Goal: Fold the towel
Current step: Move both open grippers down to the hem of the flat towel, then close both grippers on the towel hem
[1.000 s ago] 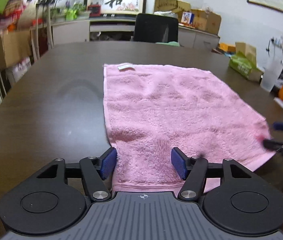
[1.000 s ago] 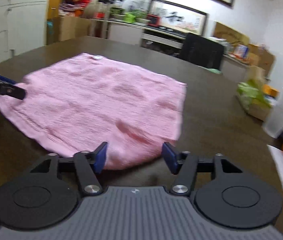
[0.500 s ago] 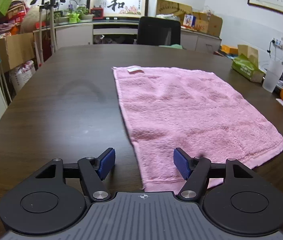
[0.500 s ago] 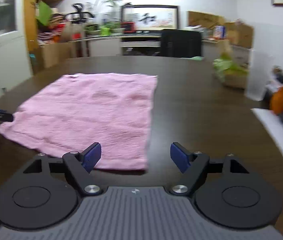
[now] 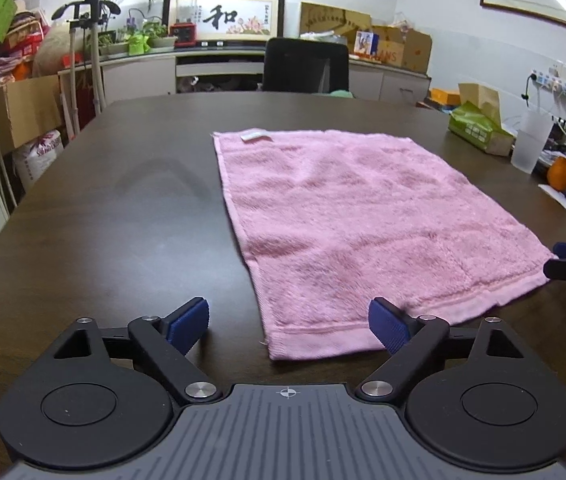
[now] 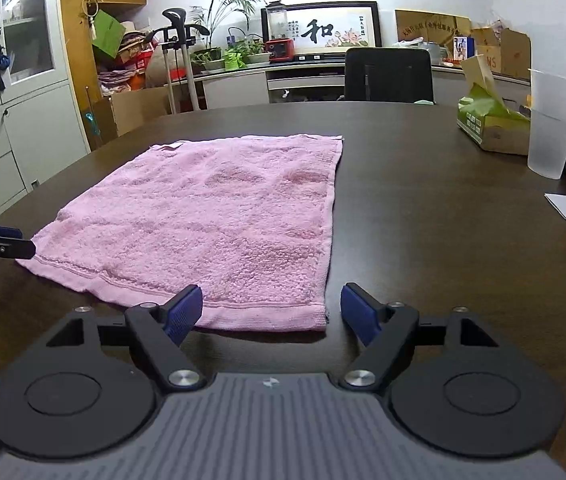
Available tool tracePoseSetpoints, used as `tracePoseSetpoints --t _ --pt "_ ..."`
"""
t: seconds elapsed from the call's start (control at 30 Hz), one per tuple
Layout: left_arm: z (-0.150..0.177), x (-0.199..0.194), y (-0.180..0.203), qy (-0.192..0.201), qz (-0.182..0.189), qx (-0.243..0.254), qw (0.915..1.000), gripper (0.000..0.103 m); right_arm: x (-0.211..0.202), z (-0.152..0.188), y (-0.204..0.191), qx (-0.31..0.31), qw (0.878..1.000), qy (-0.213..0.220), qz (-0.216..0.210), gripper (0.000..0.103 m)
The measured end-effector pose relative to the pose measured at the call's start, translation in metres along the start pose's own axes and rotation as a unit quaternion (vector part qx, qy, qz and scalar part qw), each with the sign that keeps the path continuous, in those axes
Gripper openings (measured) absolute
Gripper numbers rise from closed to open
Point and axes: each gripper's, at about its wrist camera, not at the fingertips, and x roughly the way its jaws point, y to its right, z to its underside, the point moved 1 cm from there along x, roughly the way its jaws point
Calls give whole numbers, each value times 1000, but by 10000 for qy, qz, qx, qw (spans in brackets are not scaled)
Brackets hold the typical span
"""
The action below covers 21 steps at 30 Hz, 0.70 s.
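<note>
Pink terry, the towel (image 5: 367, 232) lies spread flat on my dark wooden worktop (image 5: 123, 208), one layer, not yet folded, with its small white label (image 5: 254, 135) at the far left corner. My left tool (image 5: 287, 322) sits low over the near left corner; its jaws have just been opening and now stand wide, the corner of the towel lying between the blue pads (image 5: 187, 324) with neither pad pressing on it. My right tool (image 6: 271, 312) is at the near right corner, jaws likewise spread after opening, the towel's hem between them but not gripped. Each tool shows at the edge of the other's view, just beside the towel's near corners. Off to the right on the worktop stand a frosted plastic cup (image 6: 551, 124) and a green tissue box (image 6: 491, 124), well apart from the towel.
</note>
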Motion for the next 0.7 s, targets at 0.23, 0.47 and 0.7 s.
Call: tracePoseSetpoints --t 0.23,0.47,0.7 --pt "3 2 5 -6 -138 86 9999 87 3 3 -8 -328 9993 31 200 69" --pt "6 -2 17 3 -133 230 9996 74 0 4 -8 -304 9994 111 126 41" --pt "7 -5 25 -11 -120 311 9994 56 -1 6 -3 -79 9997 230 55 20"
